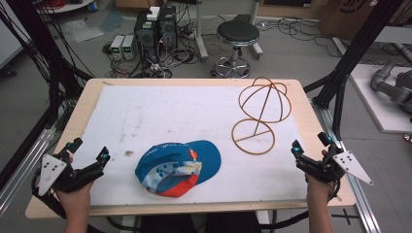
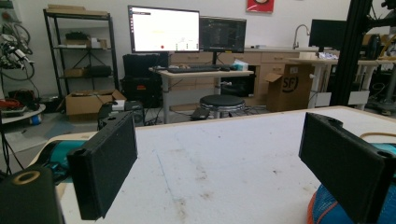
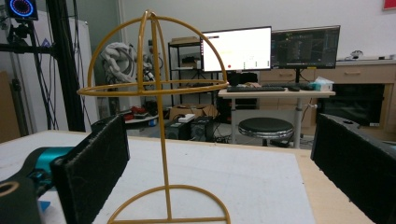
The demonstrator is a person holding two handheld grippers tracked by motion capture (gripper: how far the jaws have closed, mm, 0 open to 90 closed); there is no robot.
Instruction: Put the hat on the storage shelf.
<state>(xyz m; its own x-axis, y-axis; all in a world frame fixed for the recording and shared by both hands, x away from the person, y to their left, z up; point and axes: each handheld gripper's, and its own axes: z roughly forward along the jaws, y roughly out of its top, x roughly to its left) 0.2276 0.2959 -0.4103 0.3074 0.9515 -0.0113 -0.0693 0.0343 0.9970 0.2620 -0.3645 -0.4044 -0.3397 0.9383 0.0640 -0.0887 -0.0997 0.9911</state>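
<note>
Left gripper: the left gripper (image 1: 103,158) rests at the near left edge of the worktop (image 1: 301,97), jaws spread wide with nothing between them; in its own view (image 2: 219,168) bare white mat lies between the black pads.
Right gripper: the right gripper (image 1: 295,148) sits at the near right edge, jaws likewise parted and empty; in its own view (image 3: 219,168) it looks straight at the stand.
Cap: a blue cap (image 1: 178,168) with an orange and white patterned panel lies near the front edge of the white mat (image 1: 145,111), between the two grippers and apart from both, somewhat crumpled, with its opening turned toward the person.
Cap, close: a sliver of blue fabric with orange trim shows beside the right-hand jaw in the left gripper view (image 2: 327,210).
Stand: a thin golden wire hat stand (image 1: 262,114) rises upright farther back on the right, well apart from the cap; a ring base, one post and a domed frame on top (image 3: 156,88).
Step in hand: judged as the start; nothing is gripped and the cap is not yet on the stand.
Next move: probably a reach inward to pinch the soft cap by brim or crown, then lift it toward the dome without knocking over the light frame.
Beyond the worktop: a black stool (image 1: 237,34) and boxes with cables on the floor.
</note>
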